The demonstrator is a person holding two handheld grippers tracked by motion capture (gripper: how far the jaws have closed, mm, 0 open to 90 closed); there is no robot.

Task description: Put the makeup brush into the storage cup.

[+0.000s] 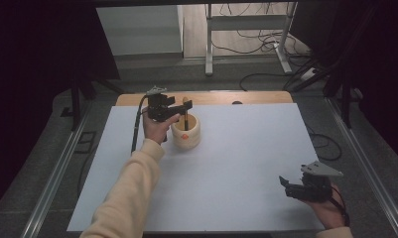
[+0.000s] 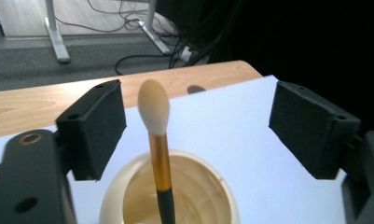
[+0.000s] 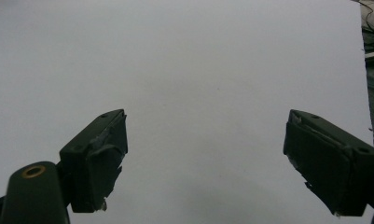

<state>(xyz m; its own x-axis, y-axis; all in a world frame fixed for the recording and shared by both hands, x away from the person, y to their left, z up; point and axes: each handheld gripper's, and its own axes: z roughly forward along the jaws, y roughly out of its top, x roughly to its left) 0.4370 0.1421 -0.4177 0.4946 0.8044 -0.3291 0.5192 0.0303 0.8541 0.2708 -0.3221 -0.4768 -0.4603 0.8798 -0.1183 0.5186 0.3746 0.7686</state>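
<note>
While the left gripper's (image 2: 198,135) jaws are standing apart, a makeup brush (image 2: 157,140) is leaning between them inside a cream cup (image 2: 128,186). A sideways nudge risks toppling it. The right gripper (image 3: 205,158) is idling, jaws spread.

A white sheet-covered surface (image 1: 236,163) with a wooden edge at the far side carries a round cream-coloured cup (image 1: 186,133). A slim brush with a dark handle, gold ferrule and pale tip (image 1: 185,113) stands upright in the cup. The left gripper (image 1: 172,108), black, sits just beside the cup at brush height (its cable trails down the left side), held by a hand on a cream sleeve (image 1: 129,193). The right gripper (image 1: 286,184) rests near the surface's right front corner, well apart from the cup, grey plate on top.
</note>
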